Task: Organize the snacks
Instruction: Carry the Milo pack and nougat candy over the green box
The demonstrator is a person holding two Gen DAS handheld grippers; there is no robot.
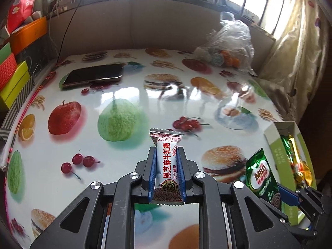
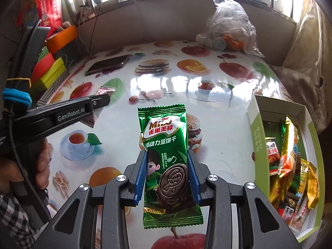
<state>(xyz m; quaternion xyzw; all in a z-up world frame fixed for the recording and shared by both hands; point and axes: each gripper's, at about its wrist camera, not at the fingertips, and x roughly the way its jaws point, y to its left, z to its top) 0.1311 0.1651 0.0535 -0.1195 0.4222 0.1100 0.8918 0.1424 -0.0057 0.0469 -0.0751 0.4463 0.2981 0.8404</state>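
White nougat candy [image 1: 166,161] is clamped lengthwise between the blue pads of the left gripper [image 1: 166,157], lifted clear of the desk [image 1: 128,95]. Green Milo biscuit pack [image 2: 166,151] sits pinched at its lower half in the right gripper [image 2: 167,161], jaws set wider for the broader wrapper, also off the surface. Both are held upright, likely so they can be dropped straight in. Open cardboard box [image 2: 257,128] at the desk's right edge already holds mixed snacks [image 2: 290,170]; probable destination. Phone [image 1: 93,74] lies near the far left corner, plastic bag [image 1: 230,41] at the far right.

L gripper [image 1: 166,155] & R gripper [image 2: 167,155] both clamped, angled down.
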